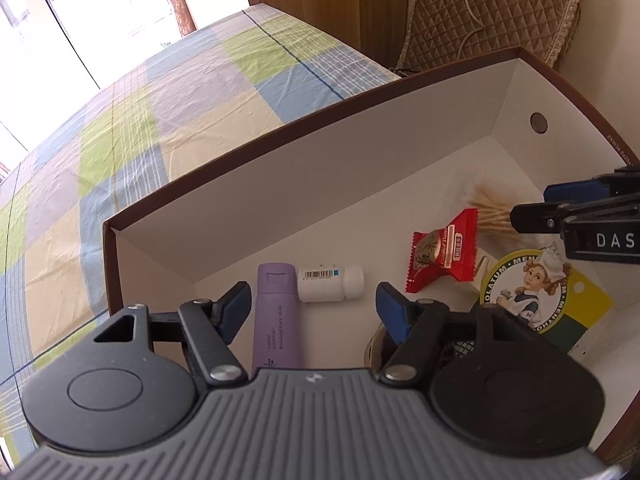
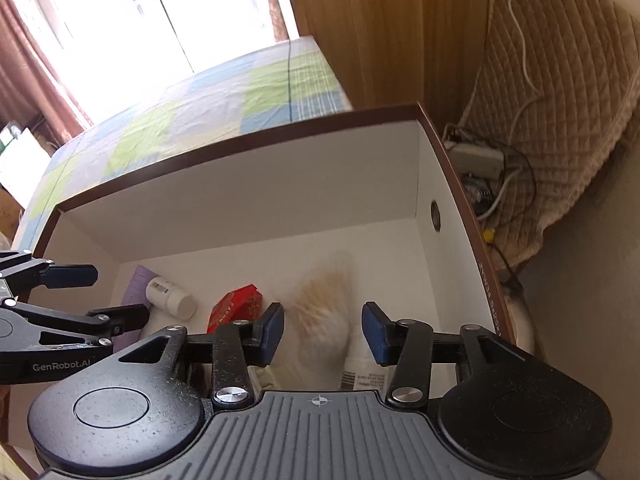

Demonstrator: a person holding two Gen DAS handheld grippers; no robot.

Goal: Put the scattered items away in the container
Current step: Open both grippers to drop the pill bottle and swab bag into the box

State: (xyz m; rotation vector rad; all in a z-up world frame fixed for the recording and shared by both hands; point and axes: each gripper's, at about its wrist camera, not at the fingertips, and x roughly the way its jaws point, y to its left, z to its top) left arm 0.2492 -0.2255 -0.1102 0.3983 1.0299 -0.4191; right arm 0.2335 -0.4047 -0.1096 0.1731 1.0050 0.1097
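Note:
A brown-rimmed box with white inner walls (image 1: 320,184) (image 2: 260,192) fills both views. On its floor lie a purple tube (image 1: 276,312) (image 2: 138,280), a small white bottle (image 1: 330,283) (image 2: 170,296), a red snack packet (image 1: 444,256) (image 2: 236,306), a bundle of cotton swabs (image 1: 490,210) and a Mentholatum card (image 1: 536,292). My left gripper (image 1: 314,308) (image 2: 108,294) hangs open over the tube and bottle, holding nothing. Over the box's right half my right gripper (image 2: 323,330) (image 1: 548,204) is open and empty. Just below it the swabs (image 2: 324,308) look blurred, beside another white bottle (image 2: 362,364).
The box stands beside a bed with a plaid sheet (image 1: 160,120) (image 2: 180,120). To its right are a quilted brown cover (image 2: 560,100), a power strip with cables (image 2: 476,160) and a wooden panel (image 2: 380,32). A dark round hole (image 1: 539,123) marks the box's right wall.

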